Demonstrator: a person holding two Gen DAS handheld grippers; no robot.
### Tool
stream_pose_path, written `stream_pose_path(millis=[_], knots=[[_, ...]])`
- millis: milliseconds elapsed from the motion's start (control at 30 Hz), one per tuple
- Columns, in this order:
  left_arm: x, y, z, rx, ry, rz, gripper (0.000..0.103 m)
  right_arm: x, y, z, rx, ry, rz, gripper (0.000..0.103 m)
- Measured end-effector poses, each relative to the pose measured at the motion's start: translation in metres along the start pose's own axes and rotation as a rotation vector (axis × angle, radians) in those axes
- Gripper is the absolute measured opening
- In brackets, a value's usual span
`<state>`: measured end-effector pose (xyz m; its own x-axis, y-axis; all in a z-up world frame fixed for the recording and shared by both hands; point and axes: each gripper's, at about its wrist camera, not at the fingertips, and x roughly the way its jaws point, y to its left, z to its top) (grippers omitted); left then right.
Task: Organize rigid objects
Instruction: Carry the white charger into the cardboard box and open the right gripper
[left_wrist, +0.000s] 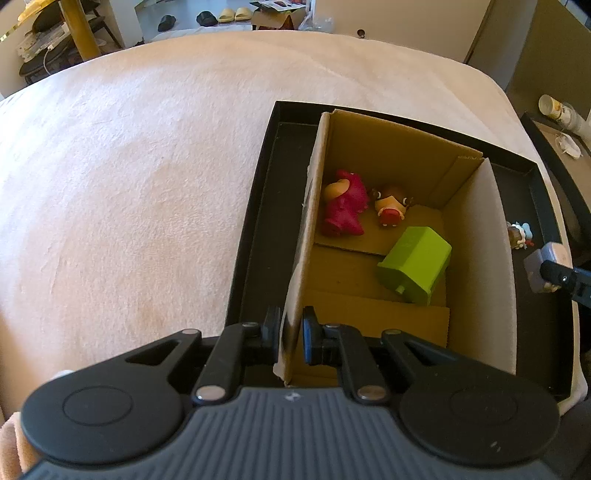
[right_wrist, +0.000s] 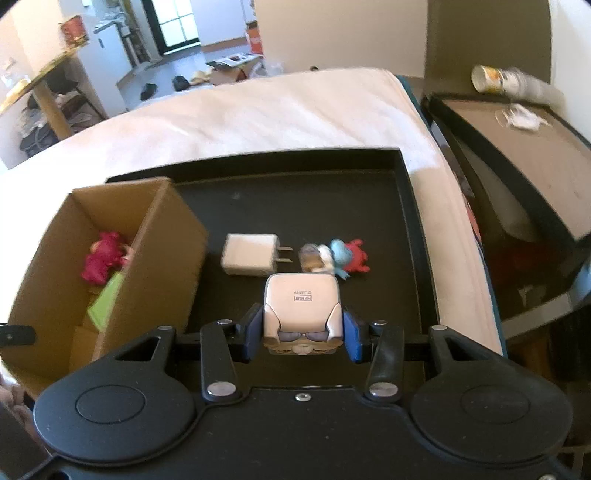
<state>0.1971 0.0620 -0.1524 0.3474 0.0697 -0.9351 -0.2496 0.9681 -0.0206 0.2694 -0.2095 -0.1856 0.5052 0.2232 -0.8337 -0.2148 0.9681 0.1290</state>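
Corrugated cardbd box (left_wrist: 373, 158); matt blk tray (right_wrist: 295, 199); fuzzy cloth cover (left_wrist: 147, 166).

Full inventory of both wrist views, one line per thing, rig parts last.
cardboard box: 1, brown, open top, on the left part of the black tray
black tray: 1, black, on the pale blanket
pale blanket: 1, pinkish cream, under the tray
pink figure: 1, magenta, lying in the box, far end
small brown figure: 1, brown and red, in the box beside the pink figure
green block: 1, lime green, in the box, nearer
white charger: 1, white, prongs out, on the tray floor beside the box
blue and red figure: 1, lying on the tray beside the charger
grey cube toy: 1, pale grey, between the right jaws
left gripper: 1, black, shut on the box's near wall
right gripper: 1, blue pads, shut on the cube toy
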Motion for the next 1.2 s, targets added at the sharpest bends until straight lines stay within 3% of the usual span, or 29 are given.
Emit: stream_pose_path(millis=[667,1200], knots=[[-0.005,0.009,-0.002,-0.020,-0.023,-0.048,0.011,-0.033,0.062,0.041,-0.092,-0.104,0.076,0.044],[-0.007,0.016,-0.002,-0.041,-0.032,-0.091,0.011,-0.019,0.115,0.050,-0.218,-0.080,0.077,0.044]])
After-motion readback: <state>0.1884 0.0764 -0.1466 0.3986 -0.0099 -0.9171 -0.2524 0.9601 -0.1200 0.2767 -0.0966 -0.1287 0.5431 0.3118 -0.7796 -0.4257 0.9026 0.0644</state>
